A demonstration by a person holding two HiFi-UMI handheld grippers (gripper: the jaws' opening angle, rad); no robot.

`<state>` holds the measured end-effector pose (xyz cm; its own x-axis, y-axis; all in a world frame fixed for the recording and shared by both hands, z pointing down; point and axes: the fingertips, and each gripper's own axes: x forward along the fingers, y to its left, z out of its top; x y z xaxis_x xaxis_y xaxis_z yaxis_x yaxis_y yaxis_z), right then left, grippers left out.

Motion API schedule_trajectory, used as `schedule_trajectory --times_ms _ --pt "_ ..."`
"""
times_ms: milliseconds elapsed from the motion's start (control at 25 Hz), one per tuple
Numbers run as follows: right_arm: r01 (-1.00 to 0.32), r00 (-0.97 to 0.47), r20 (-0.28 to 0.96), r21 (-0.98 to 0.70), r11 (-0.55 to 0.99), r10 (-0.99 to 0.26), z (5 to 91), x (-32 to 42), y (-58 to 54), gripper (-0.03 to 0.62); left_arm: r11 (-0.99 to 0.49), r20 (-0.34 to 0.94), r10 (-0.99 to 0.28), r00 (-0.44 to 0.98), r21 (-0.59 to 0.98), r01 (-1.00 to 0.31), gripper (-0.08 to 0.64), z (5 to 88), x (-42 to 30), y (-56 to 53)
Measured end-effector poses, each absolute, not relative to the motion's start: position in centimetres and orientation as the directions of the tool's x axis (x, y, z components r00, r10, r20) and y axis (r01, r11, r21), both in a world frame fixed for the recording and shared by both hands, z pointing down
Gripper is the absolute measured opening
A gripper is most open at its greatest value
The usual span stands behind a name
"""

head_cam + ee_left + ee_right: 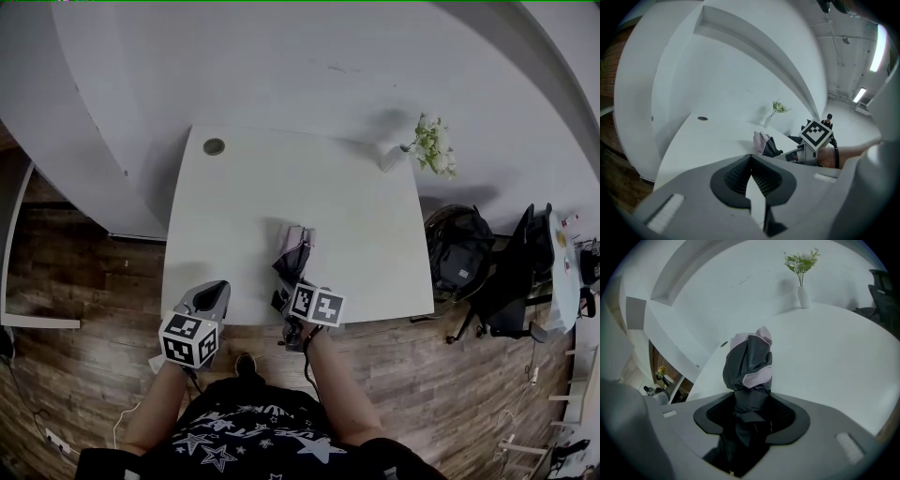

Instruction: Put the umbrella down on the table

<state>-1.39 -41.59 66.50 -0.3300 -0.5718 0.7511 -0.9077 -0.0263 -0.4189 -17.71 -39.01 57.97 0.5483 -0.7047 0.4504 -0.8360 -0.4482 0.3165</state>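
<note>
Over the white table (pixel 375 234), the right hand-held gripper (pixel 751 417) clamps the umbrella (pixel 298 248), pointed toward the wall (pixel 309 66).

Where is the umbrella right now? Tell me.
In the head view the umbrella is at the middle of the table's near edge. Its near end is between the right tongs, and the left tongs are just to its left.

Open tabletop (pixel 234 216); vase (pixel 390 157) at far corner
</note>
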Motion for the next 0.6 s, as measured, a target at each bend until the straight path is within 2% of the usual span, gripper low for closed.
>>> schedule_trajectory --times_ms 440,600 --pt "-0.932 -0.282 0.787 -0.359 -0.036 -0.549 66.63 -1.41 -41.82 0.249 -0.46 0.456 -0.689 0.563 0.325 -0.826 0.003 58.34 -17.0 -38.68" --pt "-0.931 -0.289 0.785 -0.364 -0.031 -0.548 66.39 -1.64 -41.95 0.274 -0.461 0.45 -0.693 0.564 0.324 -0.826 0.003 58.04 -16.96 -38.66"
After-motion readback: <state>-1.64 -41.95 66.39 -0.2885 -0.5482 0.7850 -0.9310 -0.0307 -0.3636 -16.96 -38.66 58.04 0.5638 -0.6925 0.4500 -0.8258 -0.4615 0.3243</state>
